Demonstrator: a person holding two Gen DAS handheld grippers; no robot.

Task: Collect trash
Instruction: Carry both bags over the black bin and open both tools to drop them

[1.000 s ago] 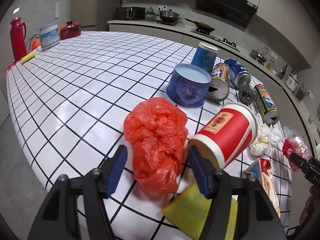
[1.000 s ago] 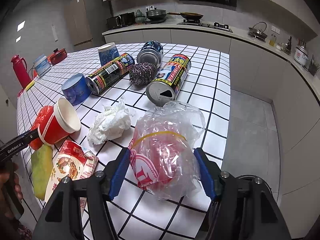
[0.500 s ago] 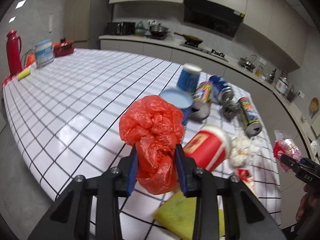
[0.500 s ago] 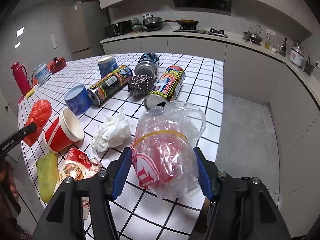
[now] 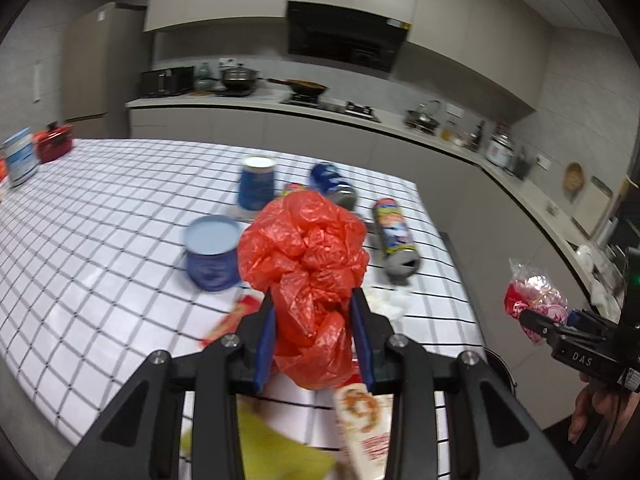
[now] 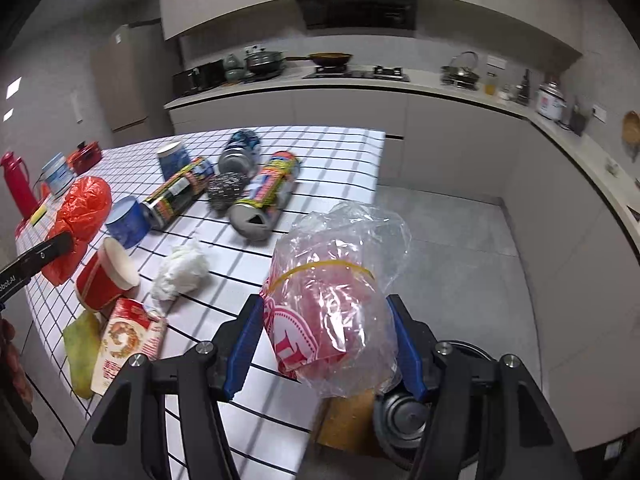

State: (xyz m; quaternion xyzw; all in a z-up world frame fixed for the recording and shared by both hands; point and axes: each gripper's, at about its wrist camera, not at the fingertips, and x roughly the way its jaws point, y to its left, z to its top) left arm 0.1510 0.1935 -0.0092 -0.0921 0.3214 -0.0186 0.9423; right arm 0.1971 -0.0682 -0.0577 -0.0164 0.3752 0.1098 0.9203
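Note:
My left gripper (image 5: 314, 336) is shut on a crumpled red plastic bag (image 5: 308, 264) and holds it up over the white checked table (image 5: 100, 216). My right gripper (image 6: 324, 344) is shut on a clear plastic bag with red packaging inside (image 6: 332, 308), lifted above the table's near corner. The red bag (image 6: 80, 216) also shows at the left of the right wrist view, and the clear bag (image 5: 534, 300) at the right of the left wrist view. On the table lie a red paper cup (image 6: 104, 276), a white tissue wad (image 6: 180, 270), a snack packet (image 6: 124, 336) and a yellow sponge (image 6: 82, 350).
Several cans (image 6: 260, 196), a steel scourer (image 6: 226, 188) and two blue cups (image 6: 128, 222) lie further back on the table. A red flask (image 6: 14, 184) and tubs stand at its far left. A dark round bin (image 6: 404, 416) sits on the floor below my right gripper. Kitchen counters (image 6: 440, 88) line the walls.
My left gripper closed on the red bag and raised it off the table. My right gripper lifted the clear bag and carried it toward the table's edge.

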